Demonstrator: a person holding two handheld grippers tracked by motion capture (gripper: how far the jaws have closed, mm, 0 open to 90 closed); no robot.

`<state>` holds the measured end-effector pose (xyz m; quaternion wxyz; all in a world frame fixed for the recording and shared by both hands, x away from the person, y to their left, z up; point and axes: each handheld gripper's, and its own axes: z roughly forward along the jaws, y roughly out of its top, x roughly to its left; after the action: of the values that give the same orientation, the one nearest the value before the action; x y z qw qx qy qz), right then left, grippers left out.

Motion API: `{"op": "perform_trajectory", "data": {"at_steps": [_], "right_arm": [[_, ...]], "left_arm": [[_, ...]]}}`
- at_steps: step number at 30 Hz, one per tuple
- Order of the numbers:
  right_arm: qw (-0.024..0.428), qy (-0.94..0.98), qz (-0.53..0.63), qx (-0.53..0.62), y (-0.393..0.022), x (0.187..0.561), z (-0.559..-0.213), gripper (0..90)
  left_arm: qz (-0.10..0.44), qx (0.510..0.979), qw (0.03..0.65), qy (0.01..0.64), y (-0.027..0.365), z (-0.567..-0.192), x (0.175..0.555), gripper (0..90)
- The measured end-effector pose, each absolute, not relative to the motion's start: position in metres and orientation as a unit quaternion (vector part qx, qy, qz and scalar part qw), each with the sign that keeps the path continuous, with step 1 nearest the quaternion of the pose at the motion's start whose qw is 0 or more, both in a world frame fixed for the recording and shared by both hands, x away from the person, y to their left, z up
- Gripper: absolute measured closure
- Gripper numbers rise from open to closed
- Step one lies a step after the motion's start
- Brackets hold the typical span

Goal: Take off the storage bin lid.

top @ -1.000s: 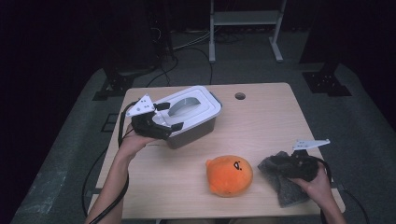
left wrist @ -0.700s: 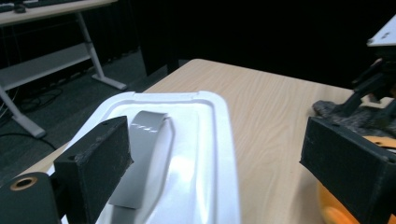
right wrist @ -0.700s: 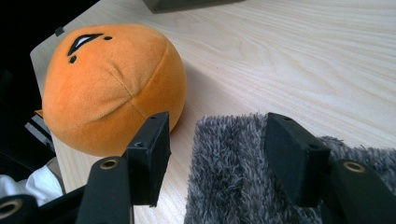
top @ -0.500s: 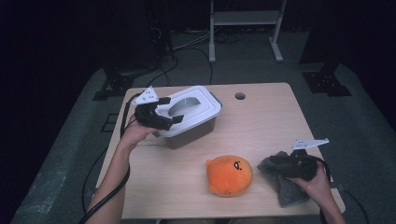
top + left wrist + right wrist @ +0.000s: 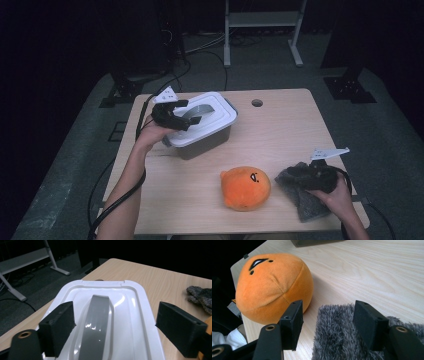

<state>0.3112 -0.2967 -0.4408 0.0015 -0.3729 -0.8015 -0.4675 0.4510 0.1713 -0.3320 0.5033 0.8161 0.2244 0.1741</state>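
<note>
High view: fixed overhead, facing forward and down across the whole table (image 5: 280, 130). Left gripper view: close above the white lidded box (image 5: 105, 315), far left. Right gripper view: low, near right; all three share the grey cloth (image 5: 342, 335).

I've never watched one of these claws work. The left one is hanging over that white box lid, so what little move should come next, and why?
Probably a short drop, then a squeeze. The left claw hangs over the white plastic lid of the grey box, its jaws either side of the lid's grey handle with gaps both sides. They have just been closing but do not yet press it, so lowering and closing would likely grip it.
</note>
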Motion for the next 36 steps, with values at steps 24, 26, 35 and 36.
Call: {"op": "perform_trajectory", "data": {"at_steps": [24,26,35,36], "right_arm": [[0.006,-0.798,-0.472,-0.375,-0.303,0.310,-0.441,40.2],[0.007,-0.798,-0.472,-0.375,-0.303,0.310,-0.442,40.3],[0.005,-0.798,-0.473,-0.373,-0.304,0.308,-0.441,40.3],[0.005,-0.798,-0.474,-0.373,-0.305,0.308,-0.441,40.3]], "left_arm": [[0.172,0.851,0.439,0.232,0.157,-0.336,0.482,45.4],[0.173,0.852,0.437,0.231,0.156,-0.337,0.481,49.0],[0.169,0.864,0.420,0.221,0.152,-0.336,0.482,64.1],[0.169,0.864,0.419,0.220,0.152,-0.336,0.482,64.3]]}}
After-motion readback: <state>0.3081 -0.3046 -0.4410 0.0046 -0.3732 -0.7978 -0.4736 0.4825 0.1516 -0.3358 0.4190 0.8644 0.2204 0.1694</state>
